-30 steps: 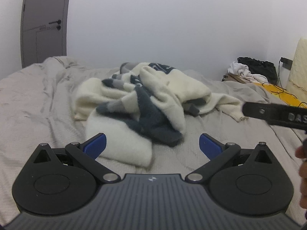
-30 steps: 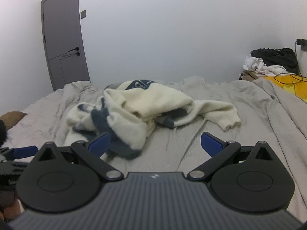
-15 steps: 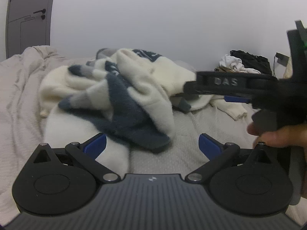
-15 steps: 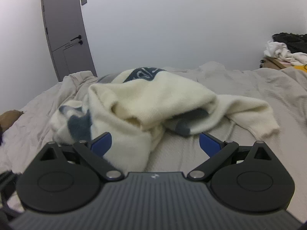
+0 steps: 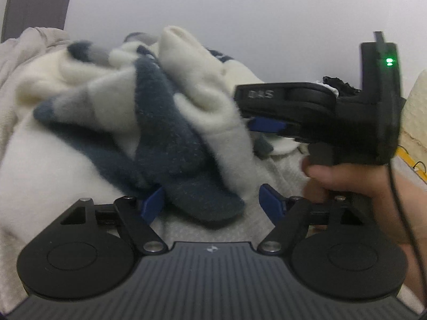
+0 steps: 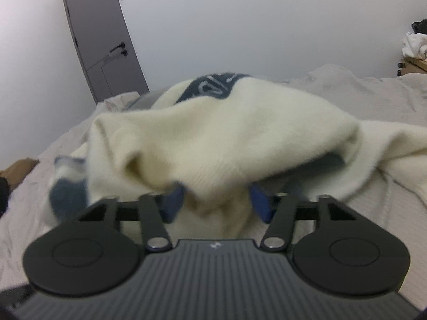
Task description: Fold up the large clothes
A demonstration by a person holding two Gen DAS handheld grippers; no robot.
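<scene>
Sweater [image 5: 149, 122], cream with navy patches, lies crumpled mid-bed [image 6: 387, 98]. Left claw [image 5: 210, 202] has just been closing, jaws apart around a navy fold at 12 o'clock, pads not pressing. Right claw [image 6: 216, 202] has just been closing too, cream fold between its blue pads; grip unclear through blur. Hand [image 5: 355, 184] holds the right claw at 3 o'clock in left view. Door [image 6: 98, 42] at 10 o'clock.

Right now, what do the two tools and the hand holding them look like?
Both tools are black, with ribbed dark-grey bodies, round side discs and blue pads. The left tool and right tool share that build. Seen from the left camera, the right one bears raised letters, a green light and a black cable. The hand is bare, with no sleeve in view.
</scene>
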